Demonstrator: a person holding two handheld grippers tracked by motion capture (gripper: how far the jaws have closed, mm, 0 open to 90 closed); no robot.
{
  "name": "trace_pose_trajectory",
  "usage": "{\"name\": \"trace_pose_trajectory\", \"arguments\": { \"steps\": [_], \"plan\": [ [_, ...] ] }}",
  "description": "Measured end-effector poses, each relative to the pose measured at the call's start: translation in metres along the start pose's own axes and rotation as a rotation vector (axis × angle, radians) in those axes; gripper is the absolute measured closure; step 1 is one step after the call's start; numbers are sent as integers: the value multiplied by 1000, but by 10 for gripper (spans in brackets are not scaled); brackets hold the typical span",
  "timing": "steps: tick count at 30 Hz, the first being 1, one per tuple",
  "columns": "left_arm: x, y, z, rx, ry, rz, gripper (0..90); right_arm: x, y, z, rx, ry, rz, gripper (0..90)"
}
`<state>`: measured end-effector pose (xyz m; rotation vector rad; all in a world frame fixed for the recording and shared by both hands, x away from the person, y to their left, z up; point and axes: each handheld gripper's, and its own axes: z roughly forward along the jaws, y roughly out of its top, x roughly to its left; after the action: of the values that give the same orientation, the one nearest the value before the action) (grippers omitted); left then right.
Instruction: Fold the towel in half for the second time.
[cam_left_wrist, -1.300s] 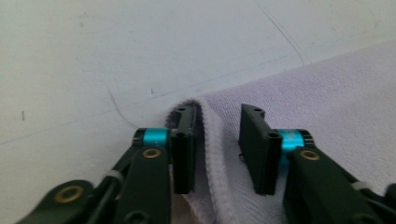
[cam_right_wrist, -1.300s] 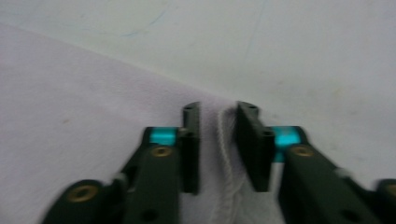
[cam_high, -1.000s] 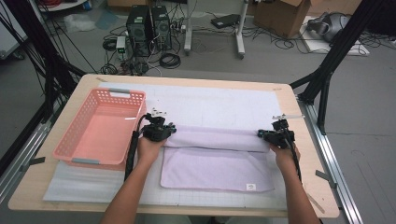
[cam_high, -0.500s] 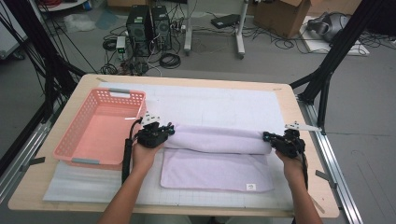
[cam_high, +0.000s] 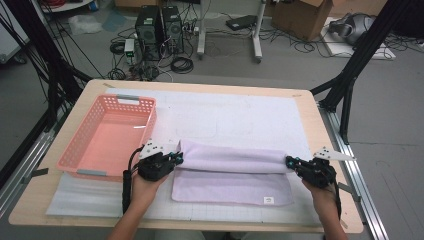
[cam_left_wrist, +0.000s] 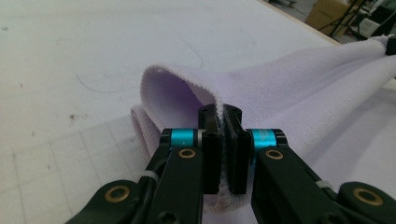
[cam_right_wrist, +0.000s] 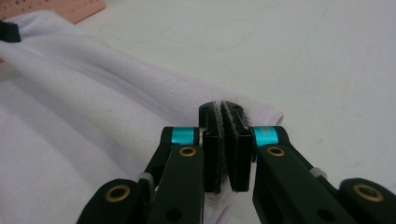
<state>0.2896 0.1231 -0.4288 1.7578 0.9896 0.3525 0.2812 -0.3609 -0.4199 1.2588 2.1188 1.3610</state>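
Observation:
A pale lilac towel (cam_high: 232, 172) lies on the white mat, its far part lifted into a fold over the near part. My left gripper (cam_high: 176, 159) is shut on the towel's left corner (cam_left_wrist: 187, 88), the hem pinched between the jaws. My right gripper (cam_high: 291, 162) is shut on the towel's right corner (cam_right_wrist: 243, 109). In the left gripper view my left gripper (cam_left_wrist: 223, 116) shows the cloth arching up behind the jaws. In the right gripper view my right gripper (cam_right_wrist: 223, 112) holds a doubled edge, and the towel (cam_right_wrist: 70, 107) stretches off to the left.
A pink plastic basket (cam_high: 145, 107) stands at the left of the white mat (cam_high: 240, 115), close to my left hand. The wooden table edge (cam_high: 325, 120) runs along the right, with black frame legs and cables on the floor beyond.
Both grippers have pulled the towel's far edge toward the person, so the folded part now covers more of the near part. Both hands sit nearer the table's front edge.

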Motion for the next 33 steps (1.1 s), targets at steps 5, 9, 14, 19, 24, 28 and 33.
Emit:
{"name": "trace_pose_trajectory", "arguments": {
  "steps": [5,9,14,19,24,28,33],
  "plan": [
    [-4,-12,-5,42,-7,-3,839,5,-14,-6,53,11,-28,856],
    [1,-6,-6,24,10,-36,633,2,-18,-14,66,11,15,684],
    [8,2,1,16,28,-49,469,-5,-8,-25,-25,-24,81,541],
    [15,3,21,72,48,-61,523,-2,-4,-4,40,-36,63,509],
    [9,0,27,112,47,-22,810,-2,-1,14,92,-67,31,776],
    [5,-1,15,87,13,-26,830,4,-1,7,79,-30,10,855],
    [-2,-8,-4,59,-13,-33,826,9,-8,-16,46,-4,-10,855]
  ]
}}
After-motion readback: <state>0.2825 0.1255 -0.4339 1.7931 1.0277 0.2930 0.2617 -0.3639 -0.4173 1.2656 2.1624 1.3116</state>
